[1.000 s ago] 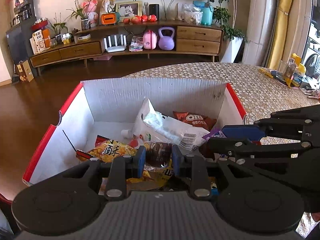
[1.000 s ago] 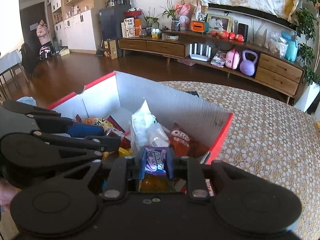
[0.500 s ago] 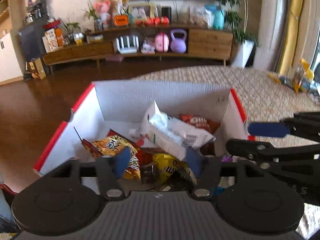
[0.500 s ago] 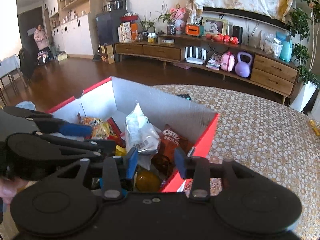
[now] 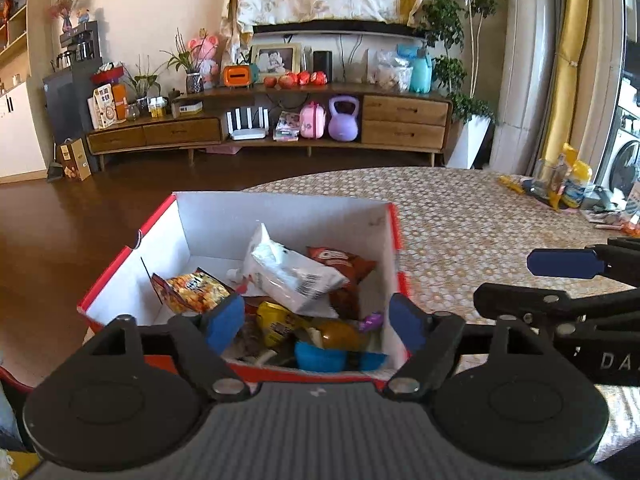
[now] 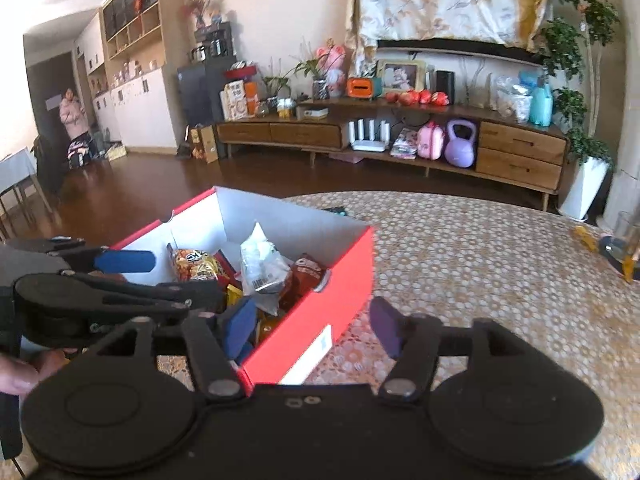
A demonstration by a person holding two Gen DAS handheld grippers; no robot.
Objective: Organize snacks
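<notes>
At frame centre, the box [image 5: 280, 216] on the table [image 5: 480, 224] holds the snacks [image 5: 292, 280]. The left gripper [image 5: 318, 322] and right gripper [image 6: 312, 326] are opening, both empty.

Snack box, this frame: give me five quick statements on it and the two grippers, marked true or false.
1. The box is red outside and white inside. True.
2. The left gripper holds a snack. False: nothing is between its opening jaws.
3. A white packet lies on top of the other snacks. True.
4. The box stands on the wooden floor. False: it stands on the patterned table.
5. The right gripper is shut on a purple packet. False: its jaws are opening and grip nothing; the box's near corner shows between them.
</notes>
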